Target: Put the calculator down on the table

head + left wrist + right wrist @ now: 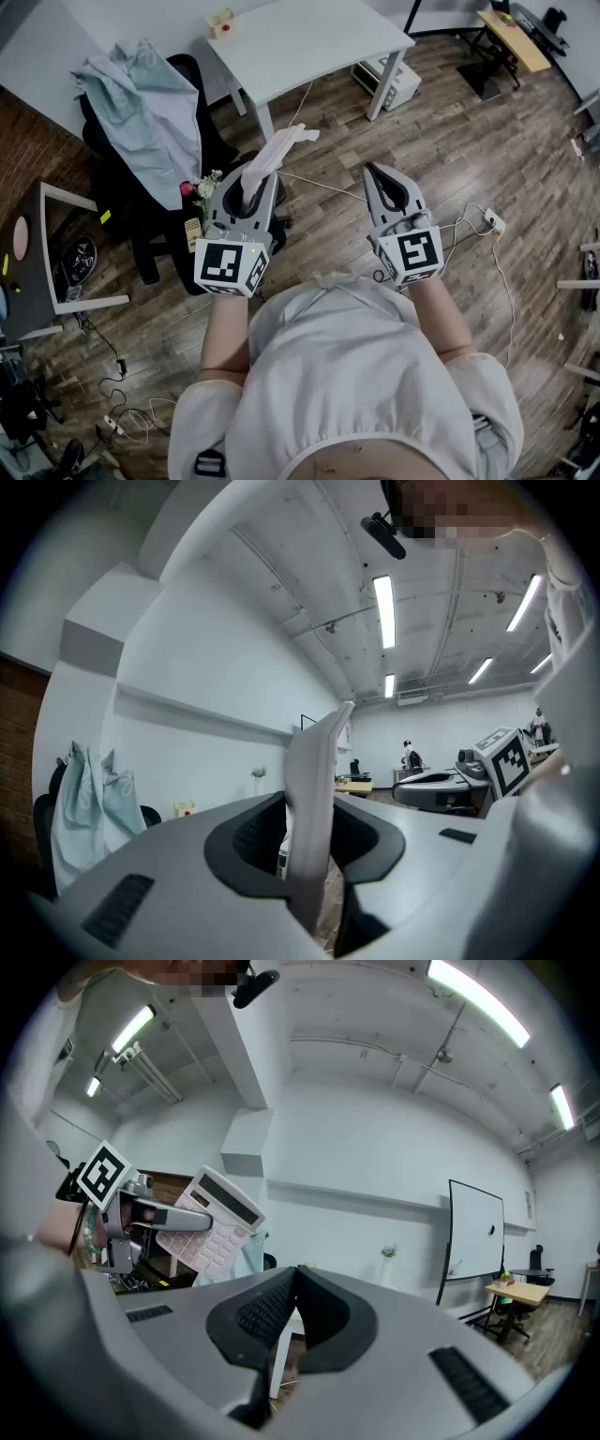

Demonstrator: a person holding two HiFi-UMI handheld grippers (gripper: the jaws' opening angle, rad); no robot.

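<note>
Finds the calculator (277, 150) not yet on the table (309, 37). Records it clamped edge-on in the left gripper (251, 192), with the pads pressing on both faces and most of the body standing out beyond the jaw tips, slanting up and away from the person. Confirms from the right gripper view that keypad and display face that side, with nothing beneath in support. Notes the right gripper (380, 178) with jaws closed together on nothing, held level beside the left and well apart from the calculator.

Locates the white table ahead of both grippers, across a stretch of wooden floor (450, 141). Judges the calculator to hang short of the tabletop, though depth is hard to read from above. Marks a small box (222, 21) at the table's far left corner, well to one side of any likely resting place.

Rates progress as early to middle: pick-up done, nothing of the placement itself begun. Leaves outstanding: bringing the calculator over the tabletop, lowering it flat, opening the left jaws, drawing clear. Flags a risk of tipping on release, given the edge-on grip.
</note>
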